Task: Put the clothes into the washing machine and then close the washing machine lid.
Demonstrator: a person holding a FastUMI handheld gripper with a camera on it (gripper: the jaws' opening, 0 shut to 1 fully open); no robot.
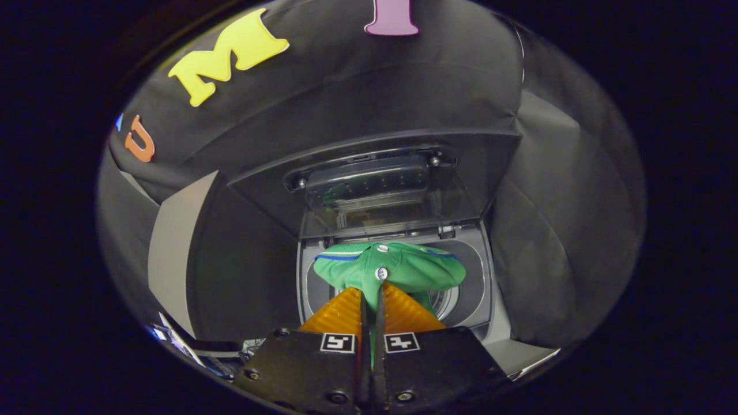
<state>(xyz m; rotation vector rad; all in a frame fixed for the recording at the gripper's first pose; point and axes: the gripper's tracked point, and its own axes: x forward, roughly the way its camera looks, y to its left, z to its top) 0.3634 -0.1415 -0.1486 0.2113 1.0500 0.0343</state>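
Nearest the camera, the hand-held gripper (372, 300) had its two fingers drawn almost together, with only a thin slit between them, and both pressed on a fold of the green garment (392, 268), which ran down through that slit. Just ahead of the fingertips the garment bunched out to both sides in a rounded heap, wider than the fingers themselves. It was a knitted green piece with a white and blue stripe along its far left edge and two small white buttons (381, 273), one just above the fingertips and one further on, near the top of the heap. Beneath and beyond the cloth stood the washing machine (481, 288), a grey top-loader whose round drum opening (447, 302) showed to the right of the fingers, partly covered by the hanging garment. The cloth hung above that opening, held up by the fingers; whether its lower part touched the drum could not be told. Beyond the garment the washing machine lid (375, 178) stood raised, tilted back, with its dark translucent panel facing the fingers. Behind and around the machine hung the booth's black cloth wall (553, 230).
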